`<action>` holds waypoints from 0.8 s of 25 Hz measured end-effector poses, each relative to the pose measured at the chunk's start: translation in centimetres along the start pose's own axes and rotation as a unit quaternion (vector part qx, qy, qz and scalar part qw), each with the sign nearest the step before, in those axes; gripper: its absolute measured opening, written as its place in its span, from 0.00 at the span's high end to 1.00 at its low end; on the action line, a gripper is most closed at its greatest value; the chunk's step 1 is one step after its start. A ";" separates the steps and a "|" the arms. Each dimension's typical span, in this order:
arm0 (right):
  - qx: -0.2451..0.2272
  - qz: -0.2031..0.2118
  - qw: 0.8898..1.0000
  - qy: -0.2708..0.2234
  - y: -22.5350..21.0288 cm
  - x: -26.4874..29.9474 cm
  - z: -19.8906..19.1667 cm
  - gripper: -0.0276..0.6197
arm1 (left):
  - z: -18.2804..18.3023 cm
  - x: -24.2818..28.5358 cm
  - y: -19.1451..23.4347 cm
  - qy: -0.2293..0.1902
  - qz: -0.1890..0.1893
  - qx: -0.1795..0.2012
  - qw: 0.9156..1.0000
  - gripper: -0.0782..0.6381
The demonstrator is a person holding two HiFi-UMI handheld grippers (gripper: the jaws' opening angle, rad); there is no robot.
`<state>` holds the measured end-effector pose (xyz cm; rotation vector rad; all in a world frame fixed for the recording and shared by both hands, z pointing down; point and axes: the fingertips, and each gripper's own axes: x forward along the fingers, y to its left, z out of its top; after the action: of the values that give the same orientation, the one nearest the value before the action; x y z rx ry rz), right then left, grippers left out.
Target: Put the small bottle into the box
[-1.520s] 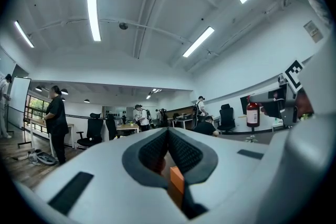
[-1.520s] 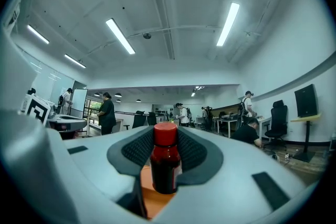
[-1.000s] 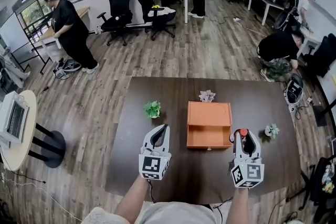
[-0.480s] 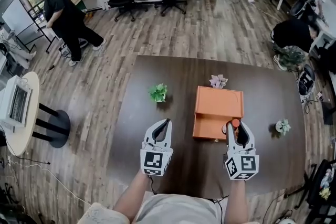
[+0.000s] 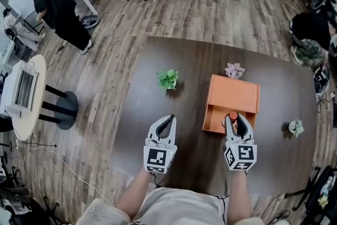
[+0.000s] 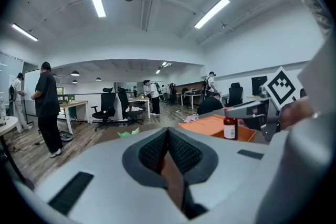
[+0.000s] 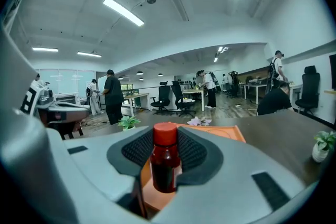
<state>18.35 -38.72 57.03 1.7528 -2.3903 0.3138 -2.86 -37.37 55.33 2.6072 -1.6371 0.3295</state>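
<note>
Red-capped, the small bottle (image 7: pixel 165 164) stands upright, pinched in our right gripper (image 5: pixel 234 123) at the orange box's (image 5: pixel 234 93) 6 o'clock end. Both forearms reach toward 12, and our left gripper (image 5: pixel 167 124) is pressed together, empty.

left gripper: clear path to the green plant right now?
Probably yes. The left gripper is empty, jaws together, and only bare table lies between it and the green plant; the orange box sits off to its right.

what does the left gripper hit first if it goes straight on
Most likely the small green plant, almost dead ahead of the left gripper; depth is unclear, so it might skim past.
</note>
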 end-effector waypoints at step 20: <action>-0.043 0.021 0.996 0.080 0.4 4.5 -5.2 0.75 | -0.9 0.9 -0.4 0.007 -0.001 -0.008 1.000 0.89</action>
<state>16.67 -41.37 63.13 1.5800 -2.2939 0.3370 -2.29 -37.90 56.42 2.5896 -1.6251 0.3309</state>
